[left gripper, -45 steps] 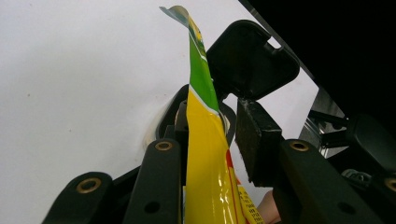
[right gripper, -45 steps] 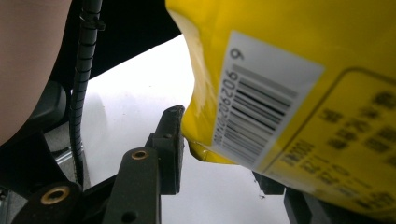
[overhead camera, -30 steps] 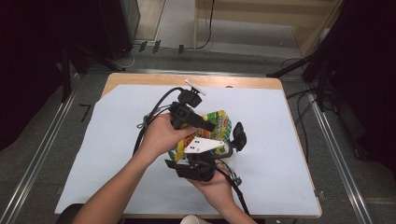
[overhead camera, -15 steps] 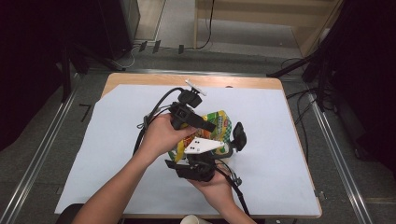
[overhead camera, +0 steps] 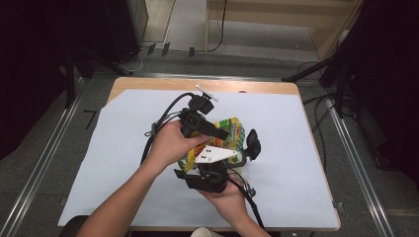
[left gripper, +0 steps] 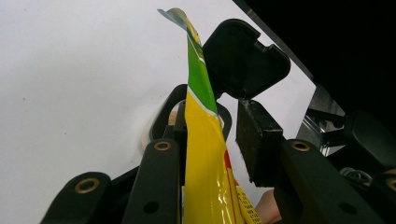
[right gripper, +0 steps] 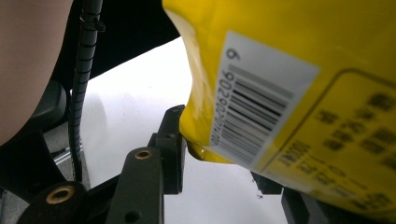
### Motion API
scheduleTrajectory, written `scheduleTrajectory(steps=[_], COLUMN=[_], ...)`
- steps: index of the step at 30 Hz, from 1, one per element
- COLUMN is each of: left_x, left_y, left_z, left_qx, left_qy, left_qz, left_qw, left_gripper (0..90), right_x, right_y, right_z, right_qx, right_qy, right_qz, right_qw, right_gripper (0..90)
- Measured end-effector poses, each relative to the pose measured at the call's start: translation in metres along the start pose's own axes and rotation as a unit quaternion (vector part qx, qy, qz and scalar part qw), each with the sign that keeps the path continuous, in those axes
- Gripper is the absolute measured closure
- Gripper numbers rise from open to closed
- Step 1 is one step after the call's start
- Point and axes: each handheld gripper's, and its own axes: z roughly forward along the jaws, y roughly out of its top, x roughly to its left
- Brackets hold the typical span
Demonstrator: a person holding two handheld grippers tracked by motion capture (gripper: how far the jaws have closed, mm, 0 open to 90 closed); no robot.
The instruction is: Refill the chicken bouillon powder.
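A yellow and green snack bag [overhead camera: 233, 129] is held up over the white sheet [overhead camera: 301, 163] at the table's middle. My left gripper [overhead camera: 220, 135] reaches over it from the left. In the left gripper view the bag [left gripper: 201, 140] stands edge-on between the jaws of the left gripper [left gripper: 210, 121], against one jaw, with a small gap to the other pad [left gripper: 257, 140]. My right gripper [overhead camera: 225, 151] comes up from below under its grey plate [overhead camera: 213, 155]. In the right gripper view the barcode side of the bag [right gripper: 289, 70] sits in the right gripper [right gripper: 219, 149], one fingertip [right gripper: 173, 126] touching its corner, the other jaw mostly hidden.
The white sheet covers most of the wooden table [overhead camera: 197, 85]. Black cables [overhead camera: 163, 123] trail from the left gripper toward the left. A pale cup rim [overhead camera: 205, 232] shows at the near edge. Dark equipment and metal rails stand around the table.
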Motion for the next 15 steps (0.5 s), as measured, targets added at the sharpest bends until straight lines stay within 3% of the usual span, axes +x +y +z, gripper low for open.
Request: scheduleTrajectory(steps=[15], left_x=[-0.0006], left_y=[-0.0001], left_z=[0.0014], left_qx=[0.0], left_qy=[0.0], left_qz=[0.001], left_qw=[1.0], left_gripper=[70.4], right_x=[-0.0009], right_y=[-0.001], right_z=[0.0], right_qx=[0.003], right_qy=[-0.002], right_qz=[0.0], right_qw=[1.0], right_gripper=[62.3])
